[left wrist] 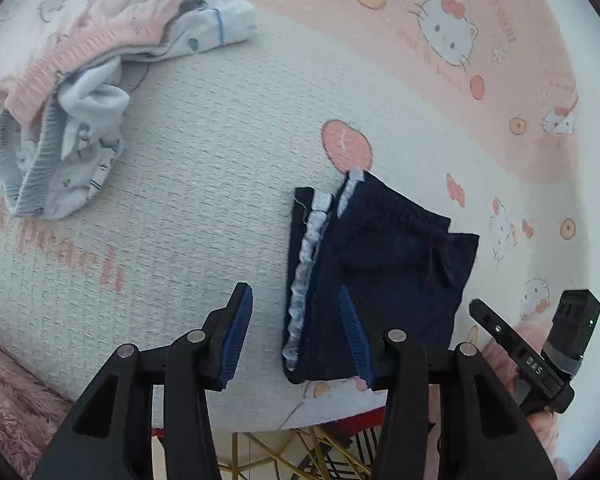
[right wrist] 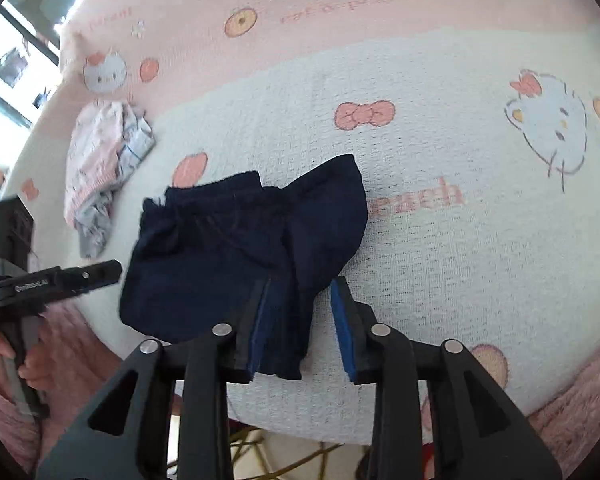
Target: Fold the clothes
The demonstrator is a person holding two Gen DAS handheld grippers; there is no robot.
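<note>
one pair of navy shorts lies partly folded near the front edge of the cat-print blanket. the left gripper stands open over its white-striped side; the right gripper stands open astride a hem corner. soft, light, floppy cloth: best pinched at hem or waistband.

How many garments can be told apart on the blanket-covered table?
3, perhaps more. Navy shorts lie near the front edge by the left claw. A pink-banded piece and a grey-banded piece sit heaped at the far left; that heap may hide others.
</note>
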